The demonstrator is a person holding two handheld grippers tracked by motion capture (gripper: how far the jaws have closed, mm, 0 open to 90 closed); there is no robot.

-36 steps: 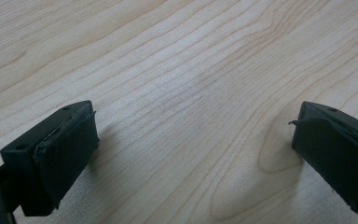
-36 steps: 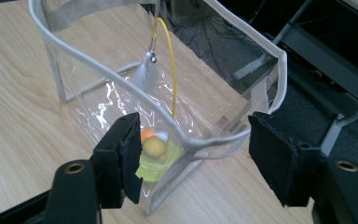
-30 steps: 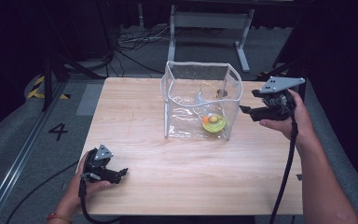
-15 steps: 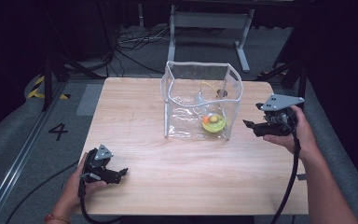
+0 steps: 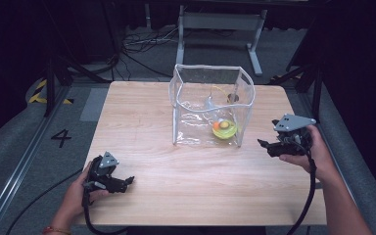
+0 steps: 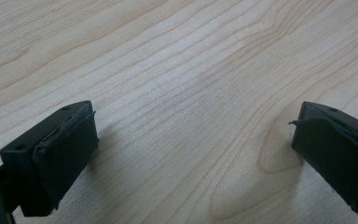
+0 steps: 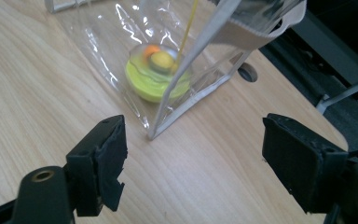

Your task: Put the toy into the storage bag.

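Grippers wide, nothing held, bag waiting mid-table.

Left gripper (image 5: 127,181) sits low at the near-left corner of the table (image 5: 142,112), jaws spread wide over bare wood. Right gripper (image 5: 264,145) hovers near the right edge, jaws gaping and empty, aimed at the bag's (image 5: 192,93) near-right corner. Inside, a yellow-green dish (image 5: 224,129) with small round pieces lies against that corner. Risk, I'd say: the film looks flimsy, so a clumsy pinch could topple the bag or tip the dish.
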